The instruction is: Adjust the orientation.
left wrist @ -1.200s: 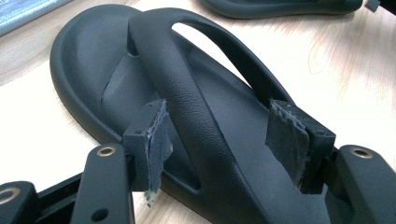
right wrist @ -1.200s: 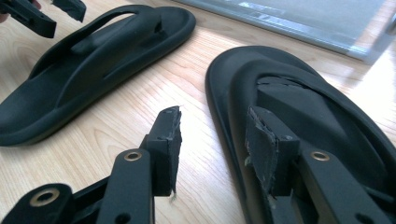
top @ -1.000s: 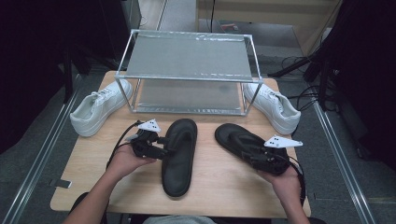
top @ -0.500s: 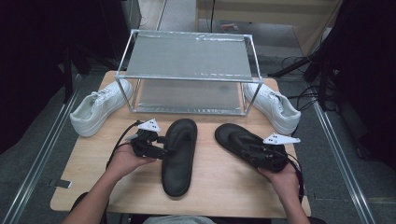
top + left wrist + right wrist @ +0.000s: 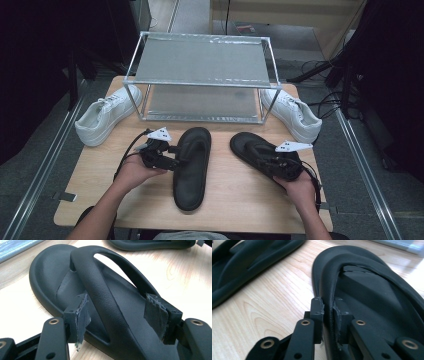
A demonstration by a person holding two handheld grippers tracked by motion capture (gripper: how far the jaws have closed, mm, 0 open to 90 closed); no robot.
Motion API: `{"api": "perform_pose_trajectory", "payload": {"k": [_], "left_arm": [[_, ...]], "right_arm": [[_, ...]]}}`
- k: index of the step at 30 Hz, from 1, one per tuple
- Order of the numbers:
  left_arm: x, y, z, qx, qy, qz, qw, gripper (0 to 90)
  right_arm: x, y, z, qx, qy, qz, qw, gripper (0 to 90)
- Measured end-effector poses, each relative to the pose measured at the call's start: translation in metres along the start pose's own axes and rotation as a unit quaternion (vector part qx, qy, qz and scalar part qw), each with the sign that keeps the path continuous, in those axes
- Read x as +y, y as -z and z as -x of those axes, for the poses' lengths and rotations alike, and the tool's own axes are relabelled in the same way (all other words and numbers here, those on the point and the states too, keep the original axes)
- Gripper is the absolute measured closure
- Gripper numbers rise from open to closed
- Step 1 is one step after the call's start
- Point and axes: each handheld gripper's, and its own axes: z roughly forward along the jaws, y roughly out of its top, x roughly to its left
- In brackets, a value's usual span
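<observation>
Now right hand-held gripper [image 5: 327, 308] pinches sandal strap [image 5: 329, 293]; jaws just closed.

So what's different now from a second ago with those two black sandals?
The right gripper has just been closing its jaws and now pinches the strap of the right sandal. The left gripper stays open astride the left sandal's strap. Both sandals, the white sneakers and the rack lie as before.

High cam overhead; tong cams close (sharing sandals [image 5: 192, 167]).
</observation>
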Motion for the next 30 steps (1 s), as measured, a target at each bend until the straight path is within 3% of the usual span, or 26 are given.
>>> {"api": "perform_pose_trajectory", "payload": {"k": [4,19,30], "left_arm": [[0.0,0.0,-0.001,0.0,0.003,0.003,1.0,36.6],[0.0,0.001,-0.001,0.001,0.004,0.001,1.0,36.6],[0.0,0.0,0.0,0.005,0.003,-0.002,1.0,36.7]], "right_arm": [[0.004,-0.001,-0.002,0.004,-0.007,0.0,1.0,82.8],[0.027,-0.004,-0.02,0.001,0.007,0.013,0.9999,82.4],[0.046,-0.034,-0.035,-0.008,0.012,-0.003,0.9999,81.5]]}}
